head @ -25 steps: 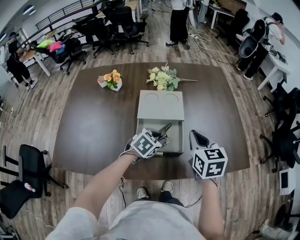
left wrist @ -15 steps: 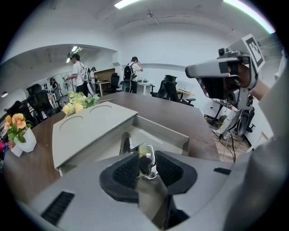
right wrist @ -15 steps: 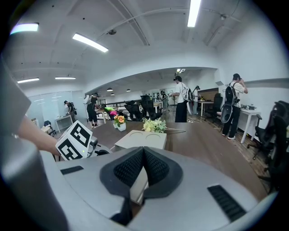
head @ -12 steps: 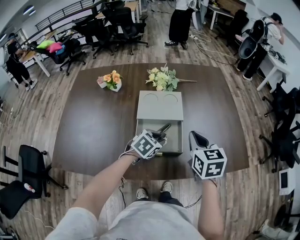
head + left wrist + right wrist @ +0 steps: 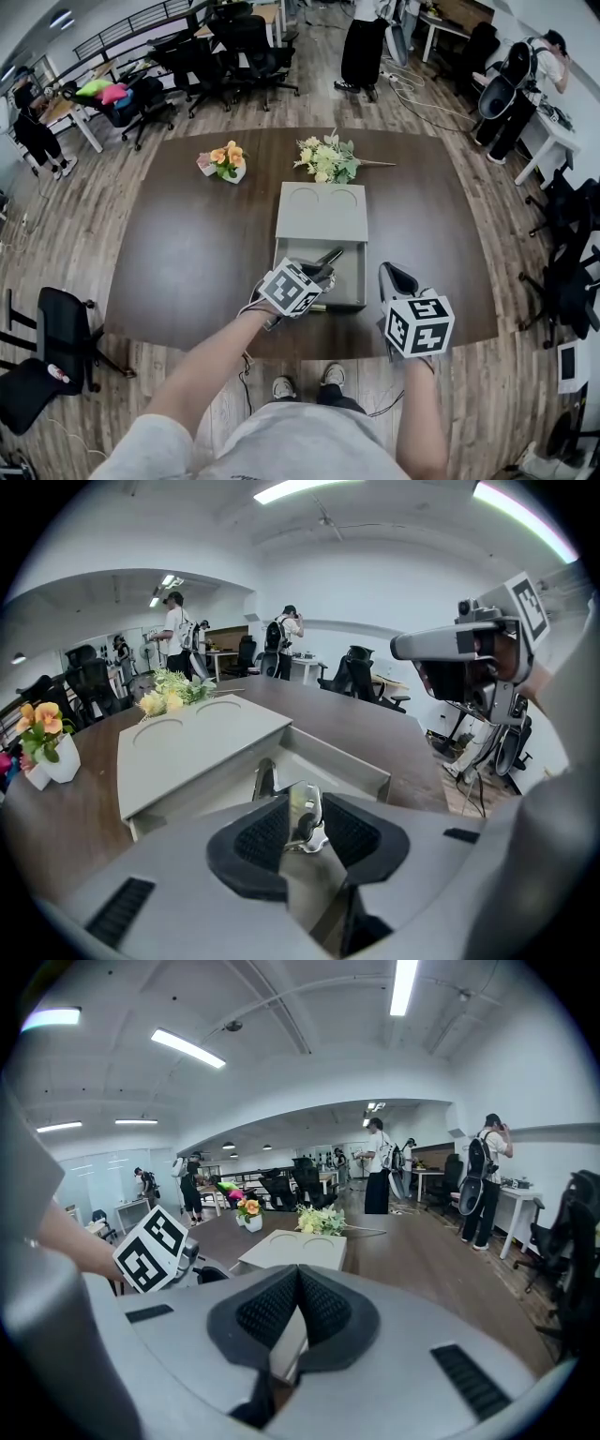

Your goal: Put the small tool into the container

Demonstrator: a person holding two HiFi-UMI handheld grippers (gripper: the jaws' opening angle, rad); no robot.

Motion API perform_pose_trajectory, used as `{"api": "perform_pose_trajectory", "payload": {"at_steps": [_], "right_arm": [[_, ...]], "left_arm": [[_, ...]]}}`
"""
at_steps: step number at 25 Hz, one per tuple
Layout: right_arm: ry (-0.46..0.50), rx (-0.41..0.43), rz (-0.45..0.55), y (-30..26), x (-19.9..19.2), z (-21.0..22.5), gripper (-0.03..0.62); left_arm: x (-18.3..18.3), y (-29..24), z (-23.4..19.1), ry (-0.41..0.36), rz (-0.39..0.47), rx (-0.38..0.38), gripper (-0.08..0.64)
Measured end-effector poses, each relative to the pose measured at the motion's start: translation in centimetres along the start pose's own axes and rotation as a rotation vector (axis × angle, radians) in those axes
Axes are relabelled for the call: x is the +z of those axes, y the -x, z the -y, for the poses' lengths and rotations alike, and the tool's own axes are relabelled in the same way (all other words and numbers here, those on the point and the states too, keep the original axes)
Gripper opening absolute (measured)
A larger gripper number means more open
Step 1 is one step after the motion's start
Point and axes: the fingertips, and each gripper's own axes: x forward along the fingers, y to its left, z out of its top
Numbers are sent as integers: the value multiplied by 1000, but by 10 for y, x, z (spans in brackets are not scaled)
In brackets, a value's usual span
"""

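A grey container sits mid-table with its drawer pulled out toward me. My left gripper hangs over the drawer's near left part. In the left gripper view a small shiny metal tool stands between the black pads above the drawer. The jaws have just been opening and stand a little apart round the tool. My right gripper waits just right of the drawer, shut and empty.
A dark elongated thing lies in the drawer beyond the left gripper. A small flower pot and a bouquet rest at the table's far side. Office chairs and several people are farther off.
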Motion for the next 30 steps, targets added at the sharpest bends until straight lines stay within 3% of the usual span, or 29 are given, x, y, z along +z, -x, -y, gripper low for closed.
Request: {"api": "perform_pose_trajectory", "payload": {"at_steps": [12,30], "right_arm": [[12,18,16,-5,9,-5,3],[35,55,76,-8,38,-16,3]], "left_arm": [[15,31,-18,72,92,77,84],[59,135,-55,221,393,315,34]]}}
